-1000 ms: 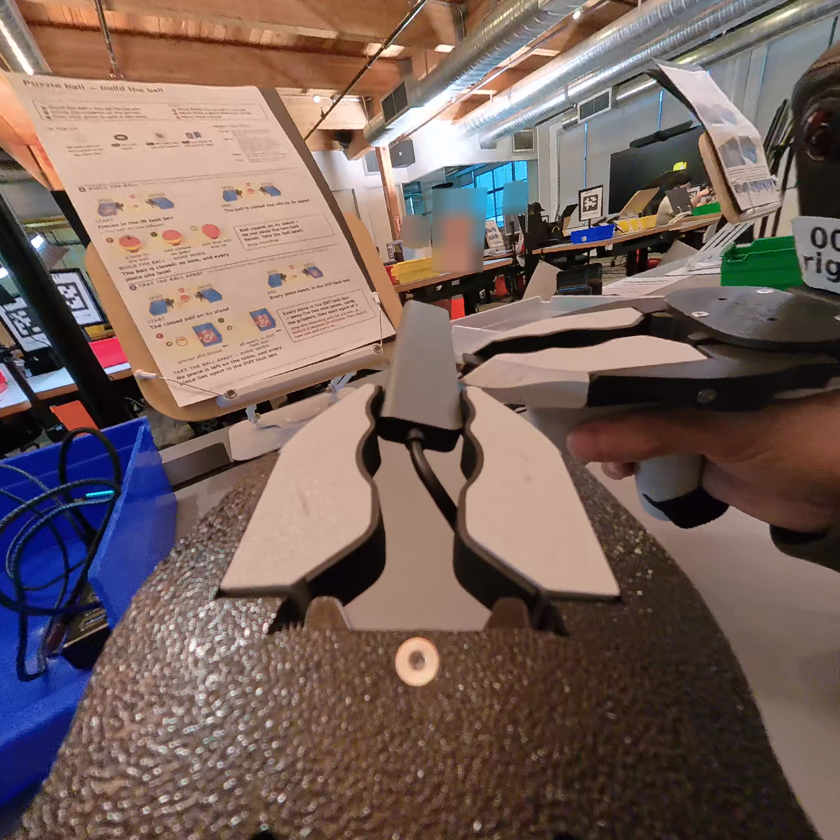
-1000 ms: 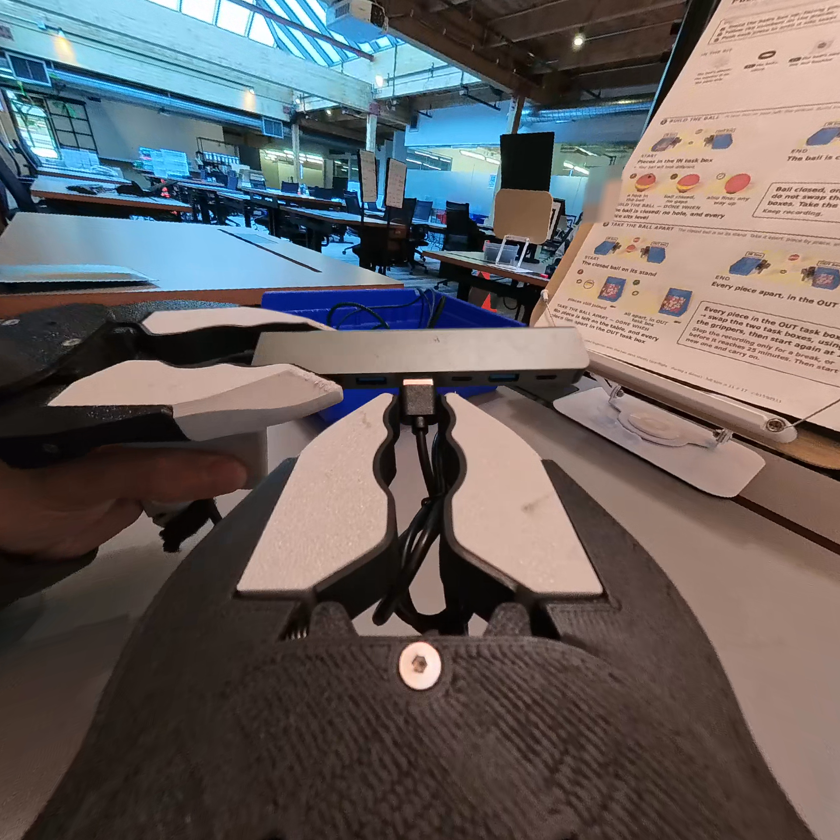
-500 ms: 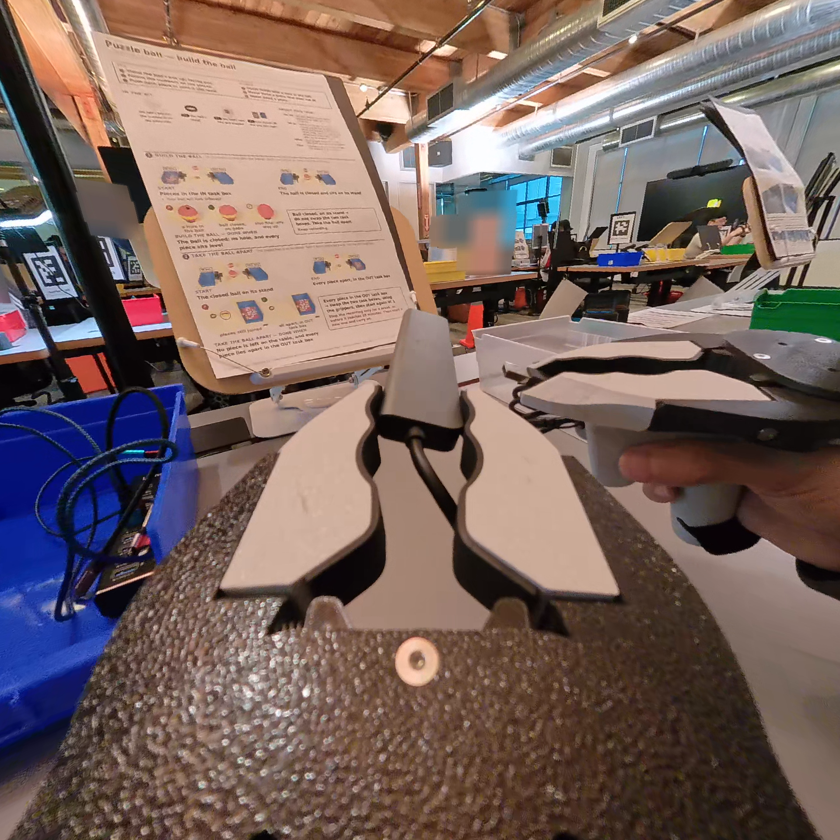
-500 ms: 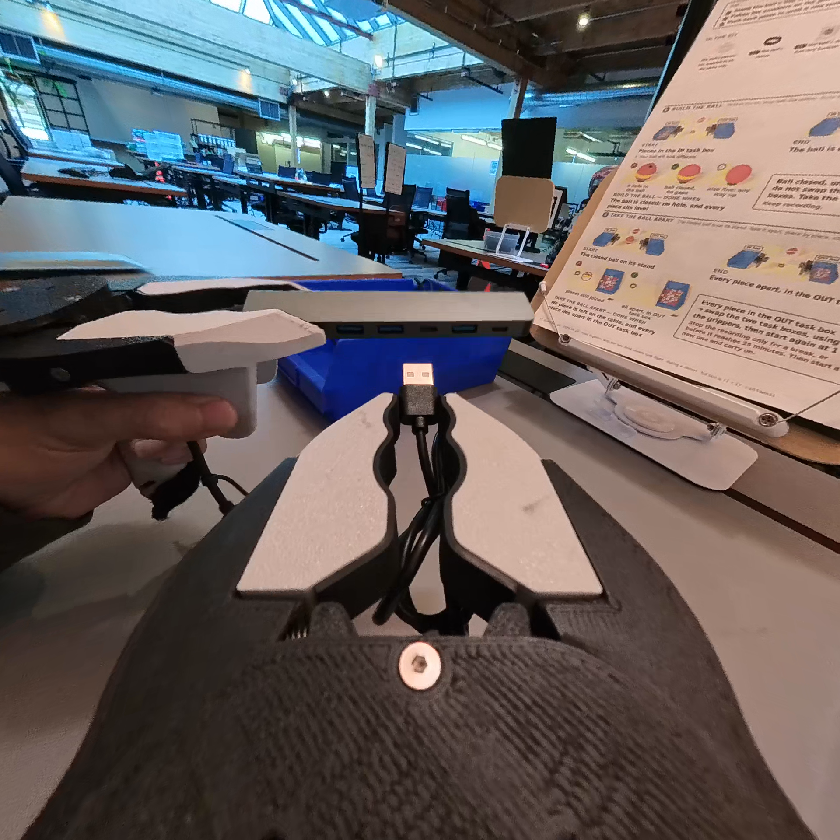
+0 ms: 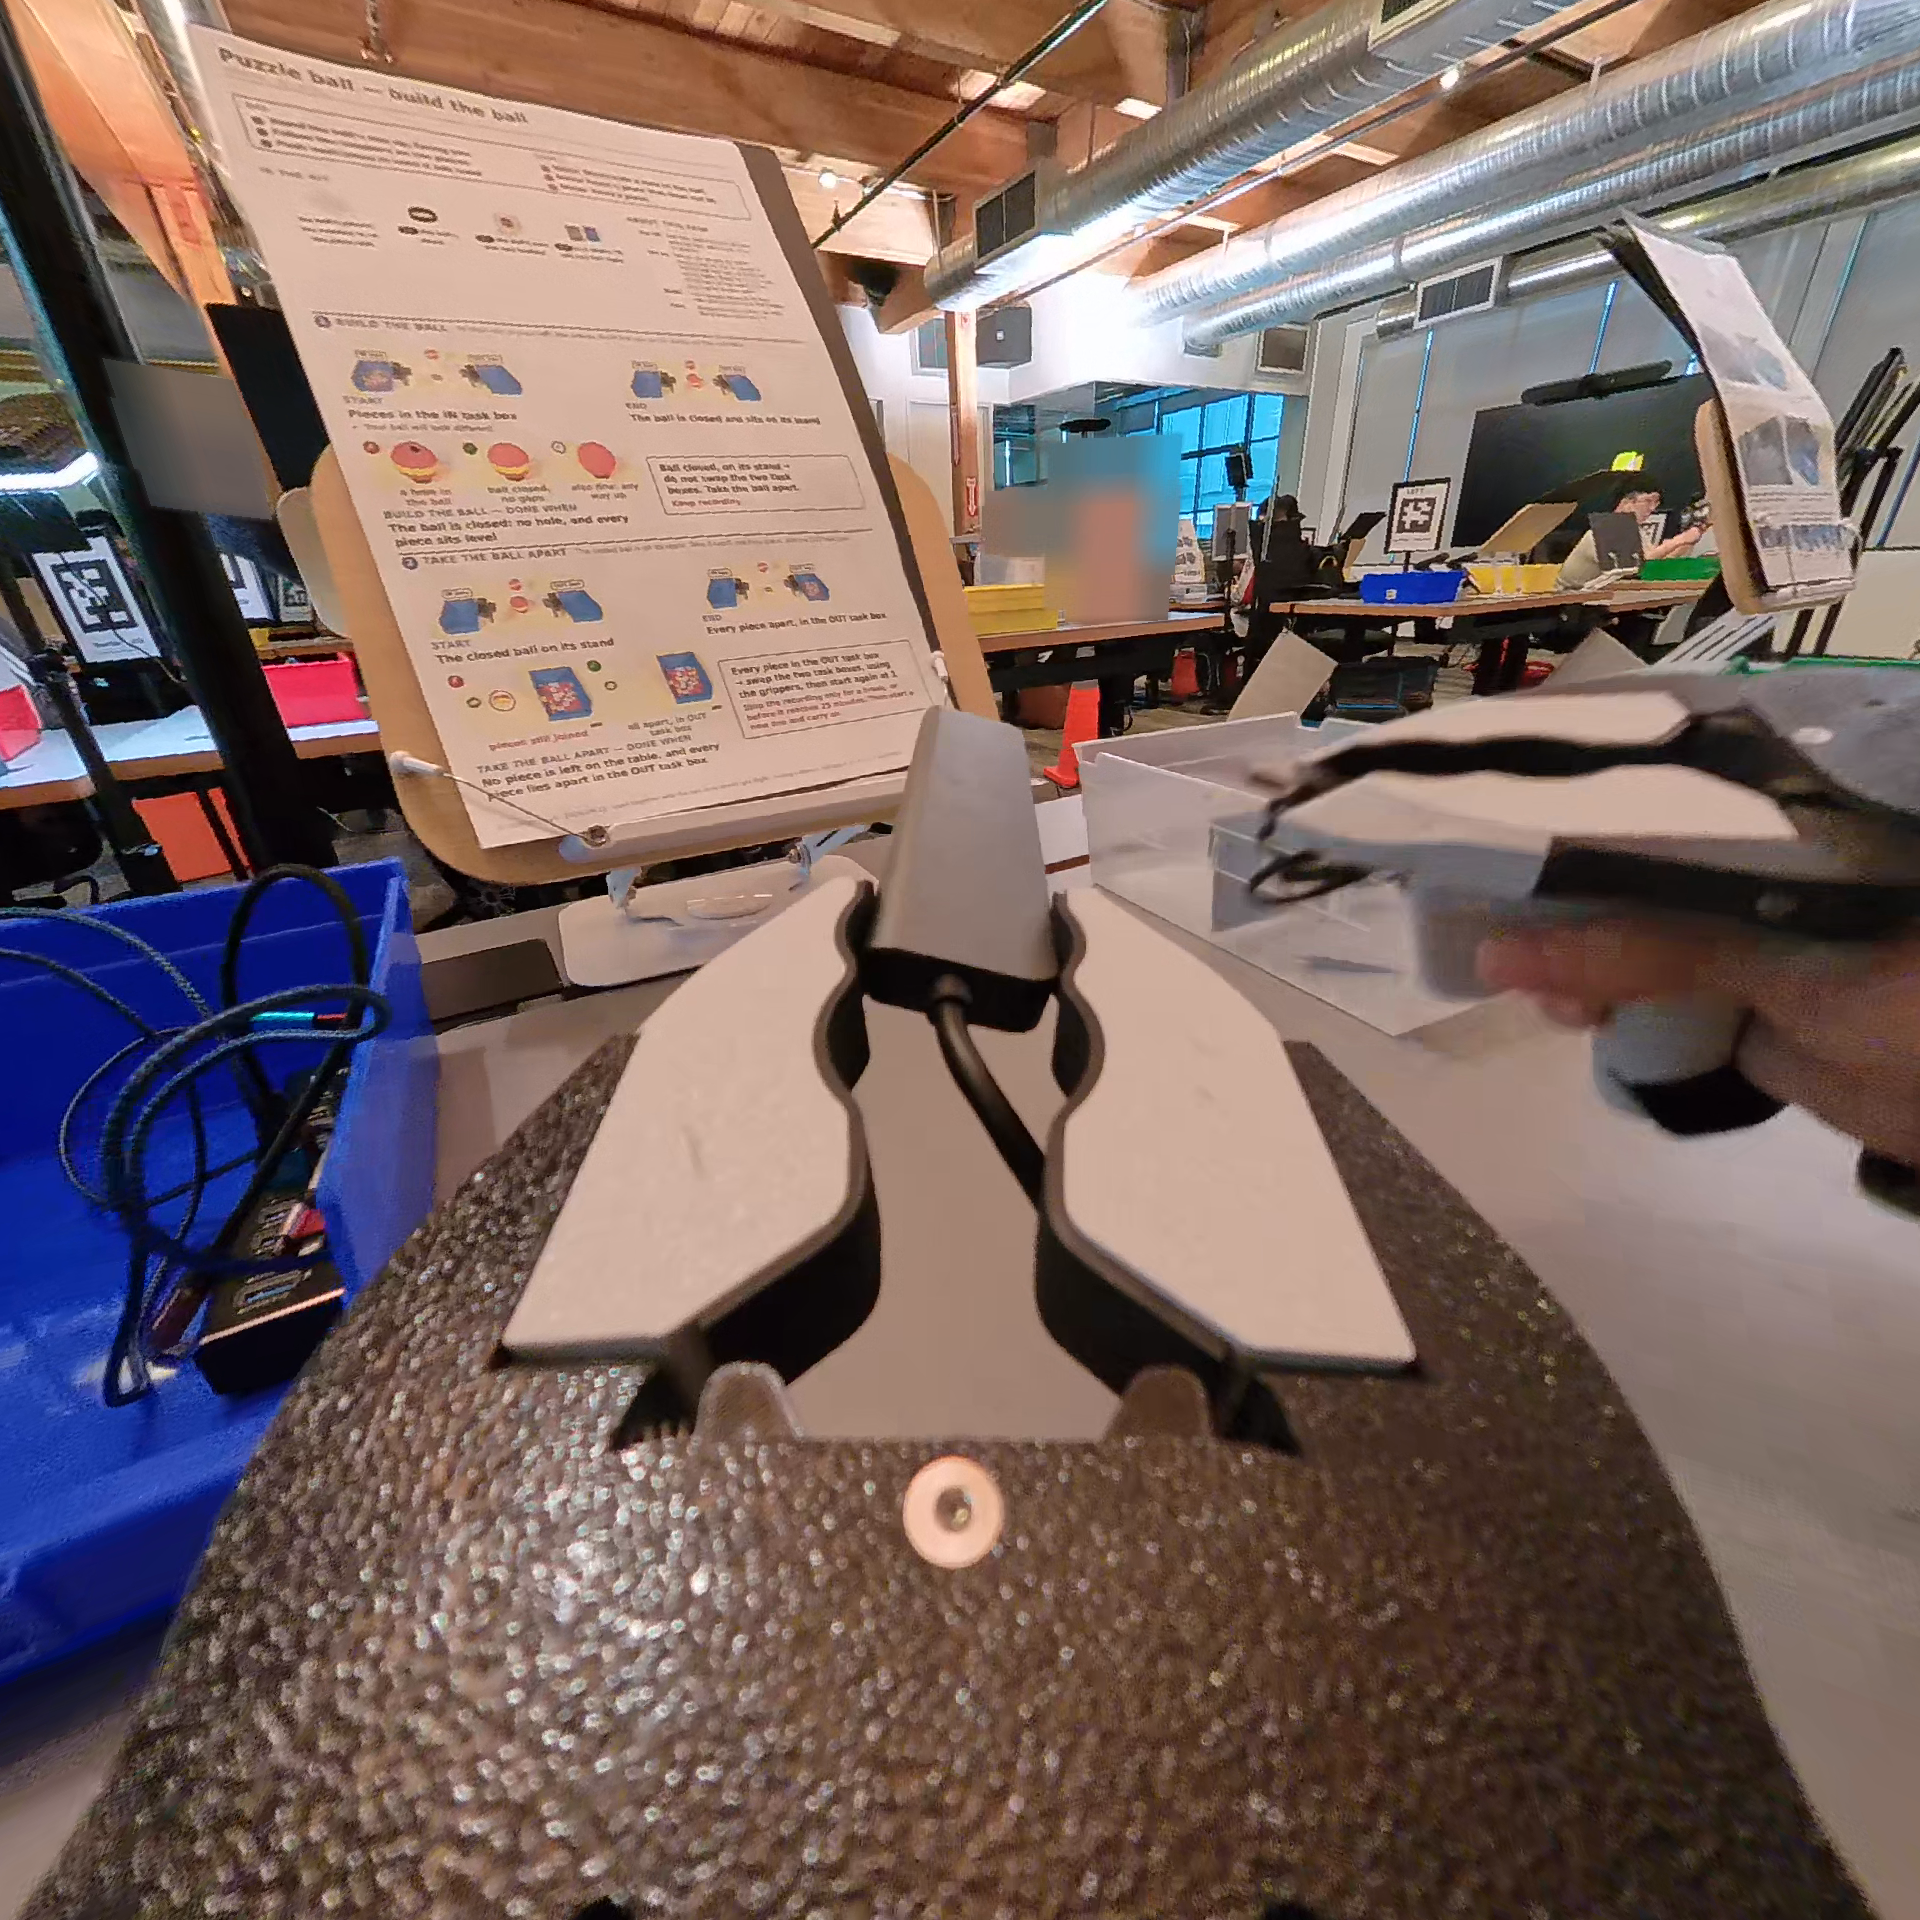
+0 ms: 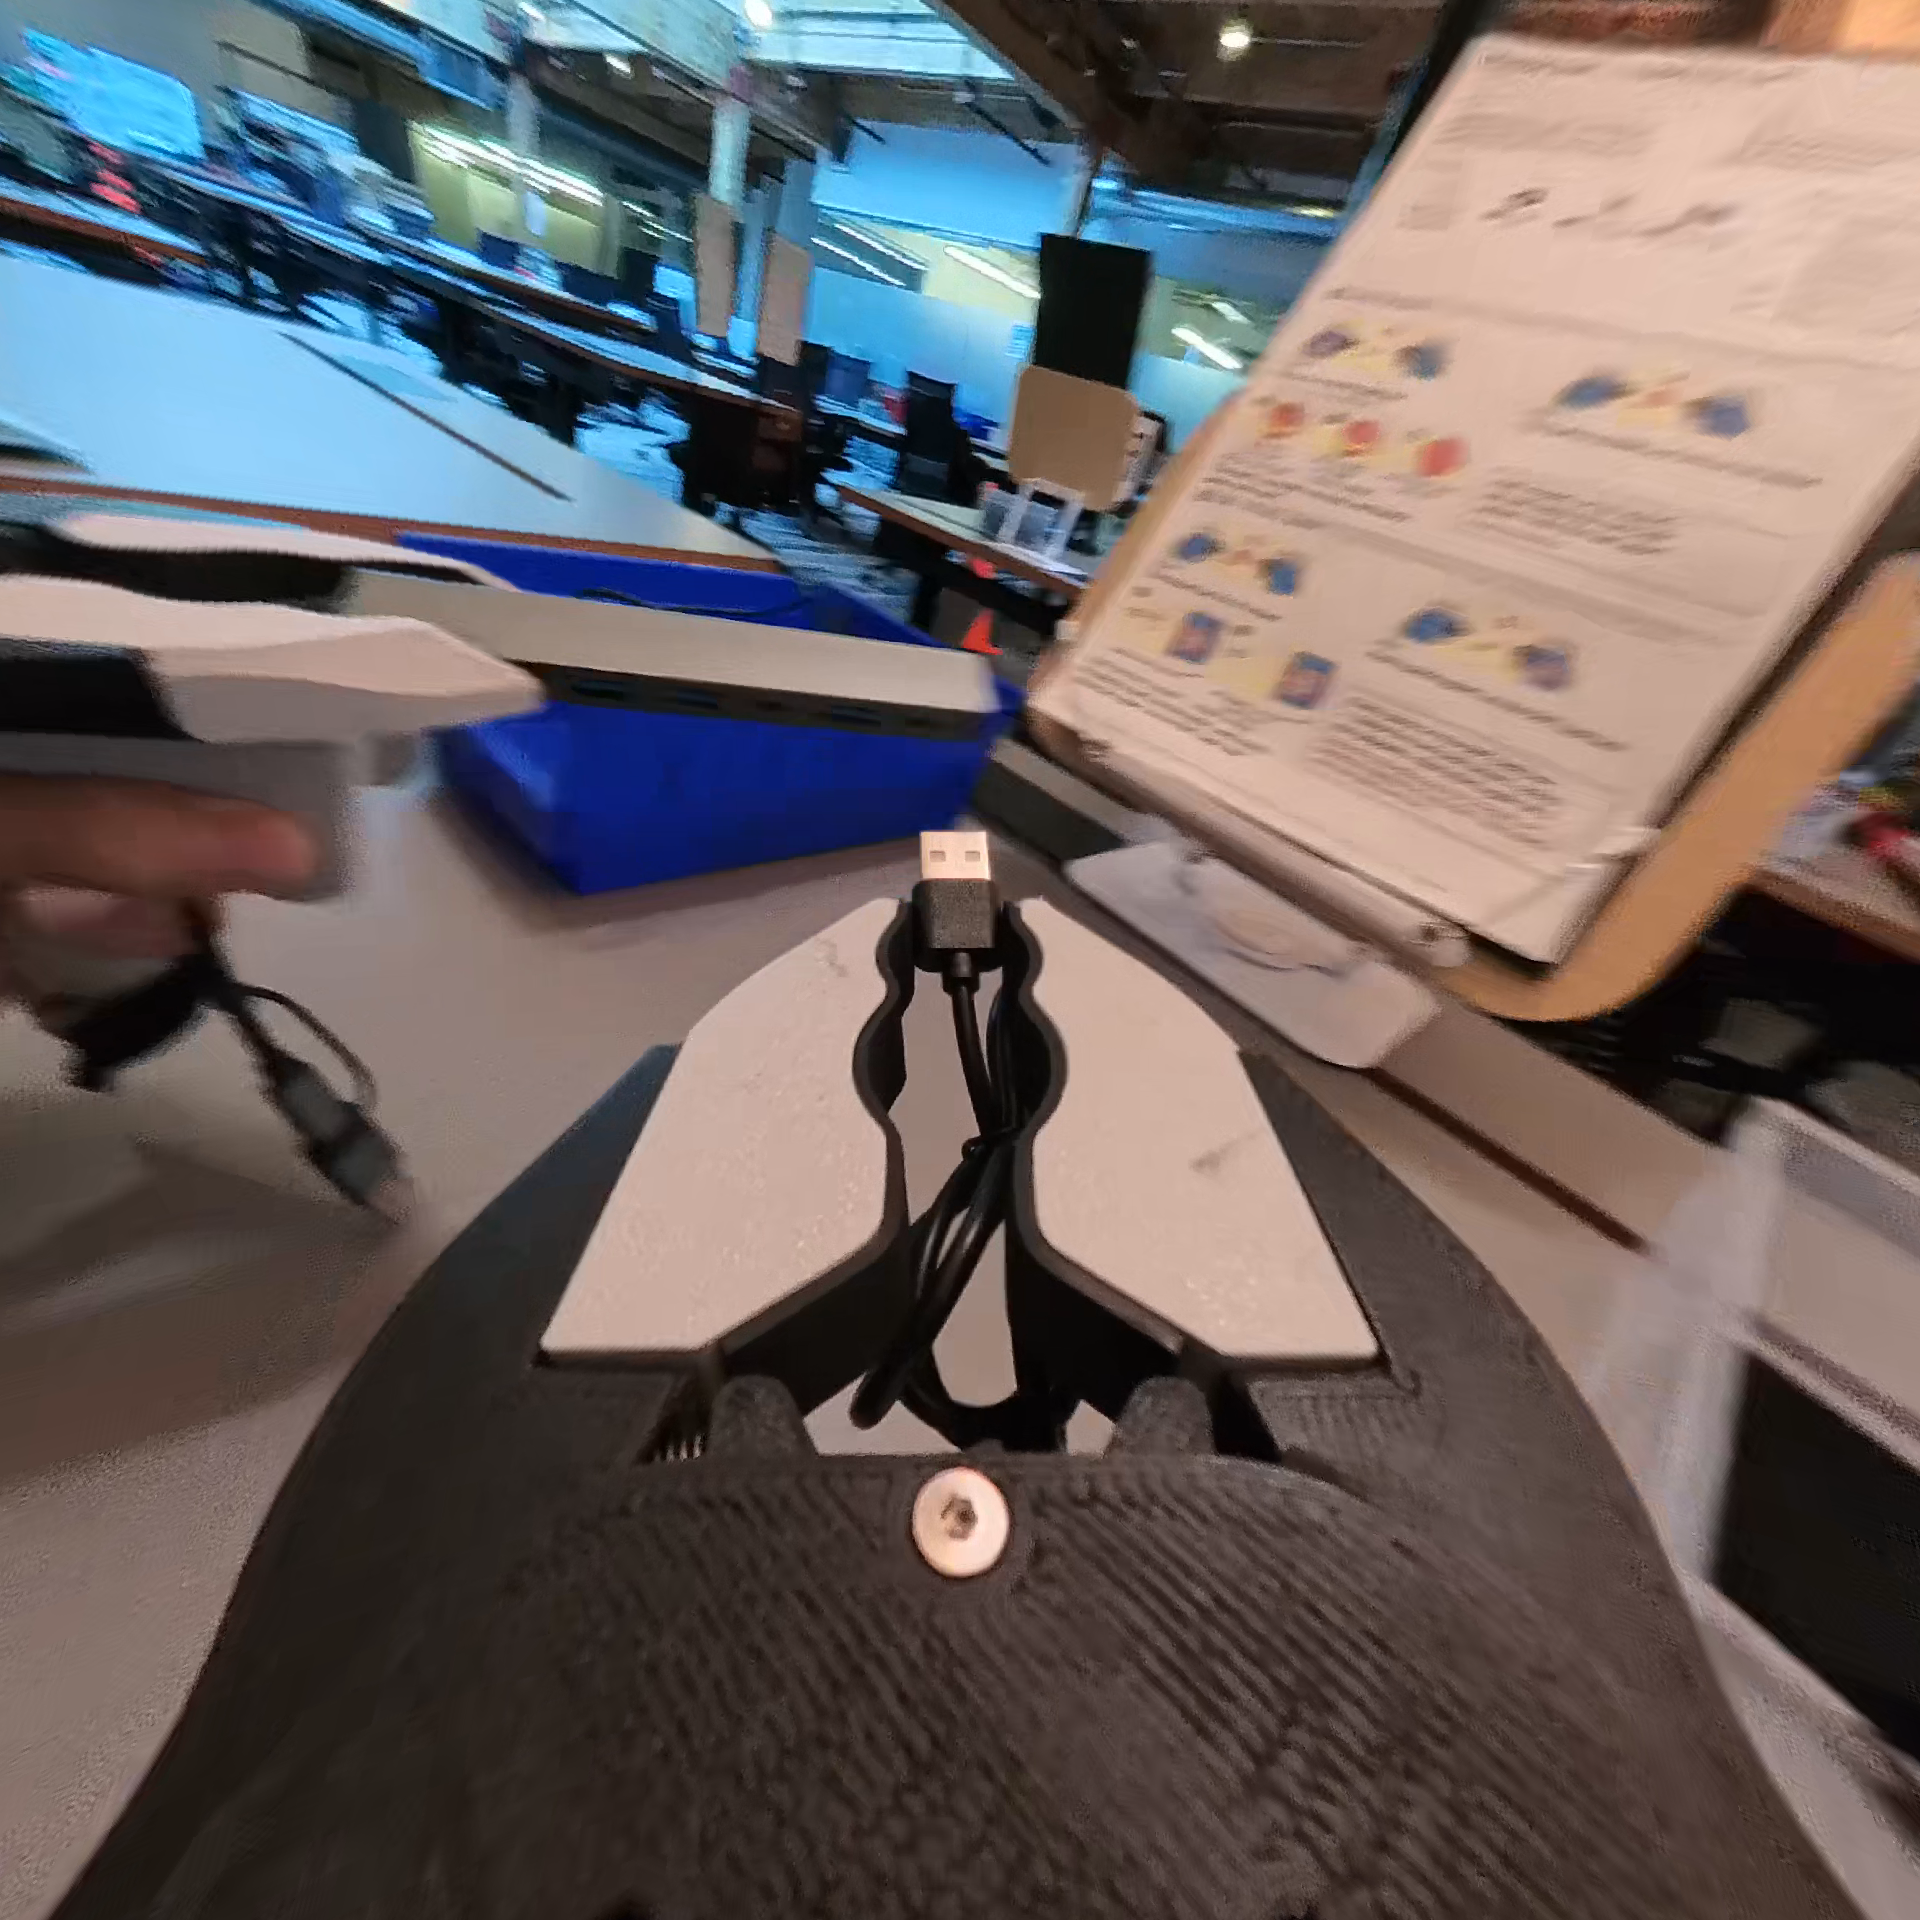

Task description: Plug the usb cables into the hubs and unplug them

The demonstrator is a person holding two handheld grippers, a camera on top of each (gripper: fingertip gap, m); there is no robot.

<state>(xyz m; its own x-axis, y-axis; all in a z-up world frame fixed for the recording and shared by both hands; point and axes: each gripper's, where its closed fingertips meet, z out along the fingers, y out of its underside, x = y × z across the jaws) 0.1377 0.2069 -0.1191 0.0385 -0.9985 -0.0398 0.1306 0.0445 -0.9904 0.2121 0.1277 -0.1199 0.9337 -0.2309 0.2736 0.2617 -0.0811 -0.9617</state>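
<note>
My left gripper point(image 5: 958, 925) is shut on the end of a grey USB hub point(image 5: 961, 831), which points forward and up; its black lead runs back between the fingers. In the right wrist view the hub point(image 6: 748, 665) shows side-on with its row of ports, held by the left gripper point(image 6: 488, 665) at the left. My right gripper point(image 6: 958, 925) is shut on the black plug of a USB cable point(image 6: 956, 904); its metal tip is bare and apart from the hub. In the left wrist view the right gripper point(image 5: 1273, 795) is blurred at the right, over a clear tray.
A blue bin point(image 5: 94, 1455) at the left holds tangled cables and a black hub point(image 5: 265, 1309); it also shows in the right wrist view point(image 6: 707, 790). An instruction sheet on a wooden stand point(image 5: 582, 488) stands behind. A clear plastic tray point(image 5: 1153, 821) sits at the right.
The cable's plug was in the hub a second ago. It has been pulled out, and my right gripper has swung away to the right with it. The left gripper still holds the hub.
</note>
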